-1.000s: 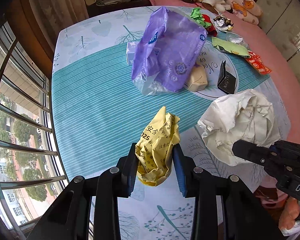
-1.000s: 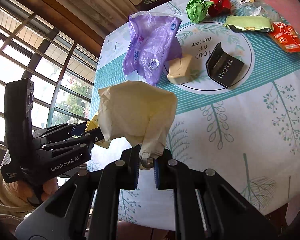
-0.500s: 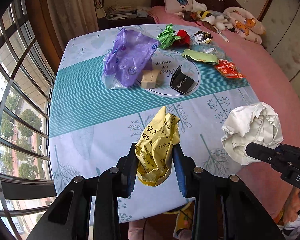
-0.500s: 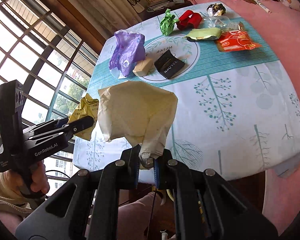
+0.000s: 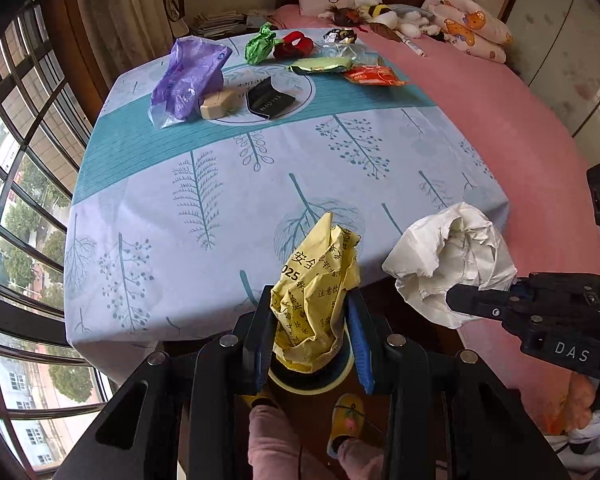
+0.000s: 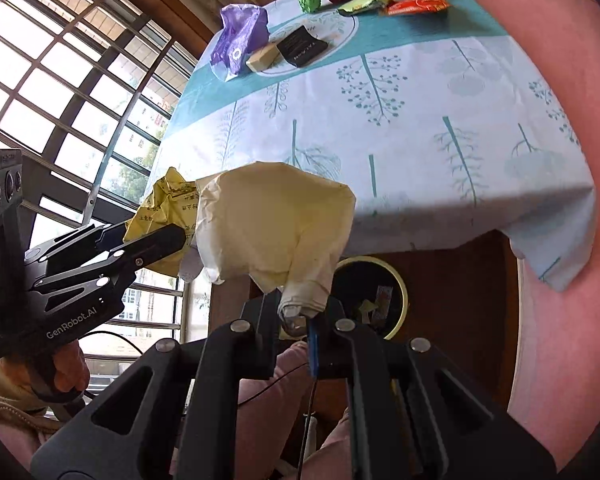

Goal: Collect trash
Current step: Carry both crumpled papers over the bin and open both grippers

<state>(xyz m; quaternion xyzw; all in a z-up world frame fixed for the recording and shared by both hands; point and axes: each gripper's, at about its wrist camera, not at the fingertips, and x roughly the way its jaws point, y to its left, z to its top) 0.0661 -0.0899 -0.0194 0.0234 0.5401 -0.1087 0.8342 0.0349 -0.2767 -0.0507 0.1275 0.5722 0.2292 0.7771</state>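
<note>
Left gripper (image 5: 310,316) clamped on a crumpled yellow printed paper (image 5: 316,300), held off the near edge of the tablecloth-covered table (image 5: 260,184). Right gripper (image 6: 300,316) pinched shut on the twisted tail of a crumpled white paper wad (image 6: 276,220), also clear of the table edge. Below both, under the table, a yellow-rimmed bin (image 6: 396,292) with scraps already inside. Likely step: carrying both pieces down for release. Risks from here: a thin grip on the wad's tail, so possible slipping or tearing free short of the bin; a light wad drifting past the rim if let go high; the two grippers close together, so possible knocking. More trash left far across the table: purple plastic bag (image 5: 188,76), black box (image 5: 270,100), green wrapper (image 5: 320,65), orange packet (image 5: 374,76).
</note>
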